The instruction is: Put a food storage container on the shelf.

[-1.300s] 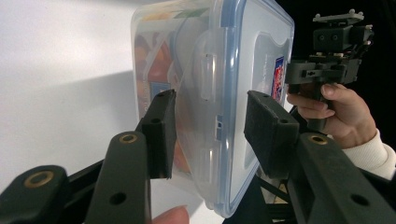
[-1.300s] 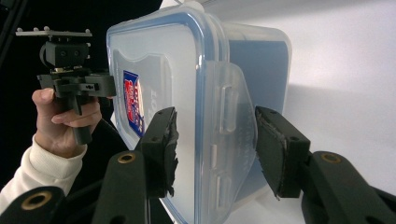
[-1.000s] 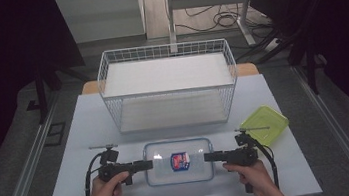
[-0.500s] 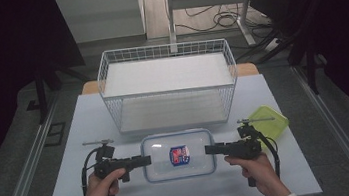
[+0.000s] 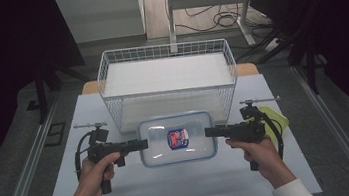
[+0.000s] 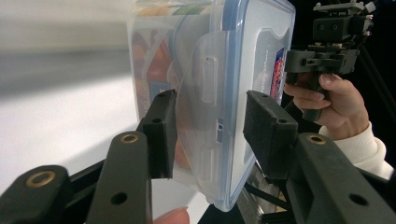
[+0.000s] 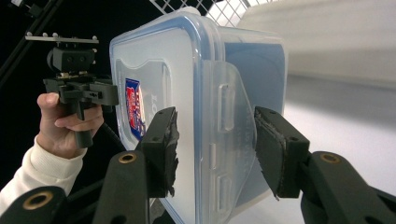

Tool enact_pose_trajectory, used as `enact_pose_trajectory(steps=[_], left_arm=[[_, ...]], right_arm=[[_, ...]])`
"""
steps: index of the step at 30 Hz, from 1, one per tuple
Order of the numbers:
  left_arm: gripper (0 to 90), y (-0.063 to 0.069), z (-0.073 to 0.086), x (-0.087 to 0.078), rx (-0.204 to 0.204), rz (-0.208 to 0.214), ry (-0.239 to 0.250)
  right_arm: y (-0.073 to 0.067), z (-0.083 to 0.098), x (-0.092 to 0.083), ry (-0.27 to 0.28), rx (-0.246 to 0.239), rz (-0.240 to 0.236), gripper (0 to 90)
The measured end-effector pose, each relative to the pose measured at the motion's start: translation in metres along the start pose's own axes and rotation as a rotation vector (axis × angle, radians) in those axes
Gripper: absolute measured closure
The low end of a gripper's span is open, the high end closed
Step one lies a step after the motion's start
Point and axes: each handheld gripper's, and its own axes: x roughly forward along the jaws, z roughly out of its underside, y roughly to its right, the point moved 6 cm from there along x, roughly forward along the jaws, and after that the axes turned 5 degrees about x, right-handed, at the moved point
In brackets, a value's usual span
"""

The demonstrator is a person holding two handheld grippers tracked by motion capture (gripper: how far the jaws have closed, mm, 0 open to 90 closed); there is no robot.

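Clear plastic lidded container (image 5: 177, 139): rigid, slick, contents inside. Left gripper (image 5: 140, 144) and right gripper (image 5: 208, 132) jaws straddle end latches, wide, not clamped.

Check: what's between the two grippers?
The clear lidded box spans from the left gripper to the right gripper, clearest in the high view.
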Motion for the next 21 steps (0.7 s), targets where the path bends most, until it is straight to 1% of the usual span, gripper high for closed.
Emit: enact_pose_trajectory(steps=[1, 2, 3, 6, 9, 11, 14, 15, 16, 17, 18, 19, 21], left_arm=[[55.7, 0.001, -0.003, -0.001, 0.002, -0.001, 0.004], [55.7, 0.001, -0.006, -0.001, 0.004, -0.001, 0.003], [55.7, 0.002, -0.01, -0.002, 0.007, -0.001, 0.007], [55.7, 0.003, -0.019, -0.005, 0.02, -0.002, 0.011], [55.8, 0.006, -0.027, -0.008, 0.029, -0.002, 0.016], [55.9, 0.007, -0.034, -0.01, 0.038, 0.003, 0.019], [56.0, 0.011, -0.046, -0.014, 0.049, 0.004, 0.029], [55.9, 0.011, -0.046, -0.014, 0.049, 0.004, 0.029], [55.9, 0.012, -0.053, -0.016, 0.054, 0.001, 0.036], [55.9, 0.012, -0.053, -0.016, 0.054, 0.001, 0.036], [56.0, 0.012, -0.056, -0.017, 0.058, 0.001, 0.037], [56.0, 0.013, -0.06, -0.018, 0.061, 0.002, 0.041], [56.0, 0.013, -0.066, -0.019, 0.065, 0.004, 0.045]], right_arm=[[0.0, 0.0, 0.0, 0.0, 0.0, 0.0, 51.5], [-0.002, -0.006, -0.001, 0.001, -0.003, -0.003, 51.5], [-0.002, -0.006, -0.001, 0.001, -0.003, -0.003, 51.5], [-0.006, -0.014, -0.002, 0.009, -0.011, -0.001, 51.4], [-0.012, -0.024, -0.004, 0.025, -0.026, -0.005, 51.5], [-0.014, -0.026, -0.004, 0.029, -0.029, -0.006, 51.5], [-0.02, -0.037, -0.007, 0.043, -0.039, -0.01, 51.6], [-0.021, -0.04, -0.007, 0.044, -0.041, -0.011, 51.6], [-0.022, -0.043, -0.007, 0.045, -0.043, -0.012, 51.6], [-0.022, -0.043, -0.007, 0.045, -0.043, -0.012, 51.6], [-0.025, -0.048, -0.008, 0.046, -0.048, -0.013, 51.6], [-0.025, -0.048, -0.008, 0.046, -0.048, -0.013, 51.6], [-0.027, -0.055, -0.008, 0.048, -0.057, -0.013, 51.6]])
